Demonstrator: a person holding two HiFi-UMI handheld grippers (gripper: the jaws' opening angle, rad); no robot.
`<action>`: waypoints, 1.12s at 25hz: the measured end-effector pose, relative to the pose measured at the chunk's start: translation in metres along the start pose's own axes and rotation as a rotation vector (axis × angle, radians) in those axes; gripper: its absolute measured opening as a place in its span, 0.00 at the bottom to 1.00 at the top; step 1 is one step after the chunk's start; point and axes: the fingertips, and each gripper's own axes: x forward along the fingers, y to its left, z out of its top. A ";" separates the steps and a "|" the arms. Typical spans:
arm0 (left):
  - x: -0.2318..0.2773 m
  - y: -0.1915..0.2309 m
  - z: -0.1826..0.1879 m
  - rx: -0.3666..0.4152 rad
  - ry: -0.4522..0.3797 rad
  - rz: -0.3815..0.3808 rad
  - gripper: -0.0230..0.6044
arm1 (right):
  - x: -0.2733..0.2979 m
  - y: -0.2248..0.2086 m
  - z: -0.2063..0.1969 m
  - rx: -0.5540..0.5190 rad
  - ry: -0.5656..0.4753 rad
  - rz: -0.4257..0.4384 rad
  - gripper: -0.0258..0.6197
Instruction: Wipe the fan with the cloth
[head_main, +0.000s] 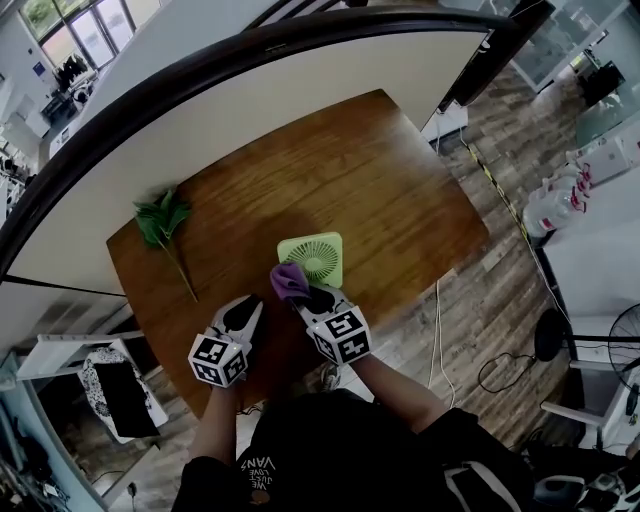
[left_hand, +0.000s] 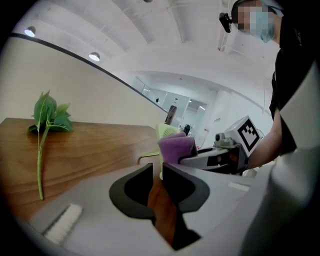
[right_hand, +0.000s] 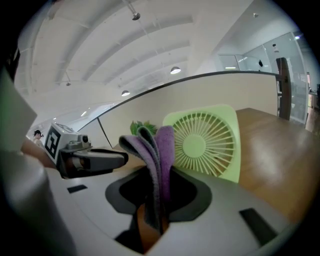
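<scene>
Right tool (right_hand: 159, 202) clamps the cloth (right_hand: 156, 150) near the upright fan (right_hand: 205, 145). Left tool (left_hand: 158, 171), slightly parted and empty, steadies nothing. A firm wipe could topple the fan.

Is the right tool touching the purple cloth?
Touching: the right gripper view shows the right tool with its jaws shut on the folded cloth.

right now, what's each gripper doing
left gripper: jaws slightly apart, nothing between them
right gripper: closed on the folded purple cloth
</scene>
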 end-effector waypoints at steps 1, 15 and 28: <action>-0.001 -0.001 0.000 0.002 -0.002 0.003 0.14 | -0.001 -0.003 -0.001 0.003 0.000 -0.006 0.21; 0.010 -0.024 0.005 -0.014 -0.031 -0.031 0.06 | -0.056 -0.077 -0.016 0.114 -0.032 -0.205 0.21; -0.005 -0.032 0.009 -0.014 -0.046 -0.023 0.06 | -0.072 -0.056 -0.015 0.108 -0.034 -0.195 0.21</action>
